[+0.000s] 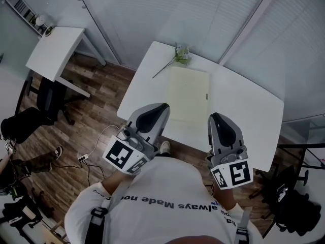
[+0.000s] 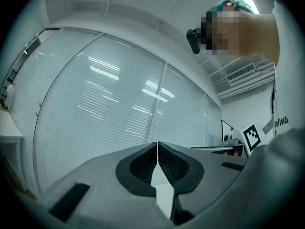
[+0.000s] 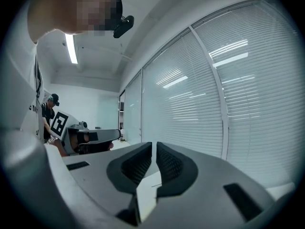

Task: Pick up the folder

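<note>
The pickup is not yet starting: the folder (image 1: 189, 96) is lying flat and untouched on the white table (image 1: 256, 113), while the left gripper (image 1: 154, 115) and right gripper (image 1: 218, 124) are hovering near its front edge, jaws pressed together on nothing.

Head cam: high, steeply down on tabletop (image 1: 244, 105). Gripper cams: tight behind left tongs (image 2: 157, 146) and right tongs (image 3: 154, 146), roughly level, both facing the blinds (image 2: 109, 104); each catches the other at its edge
</note>
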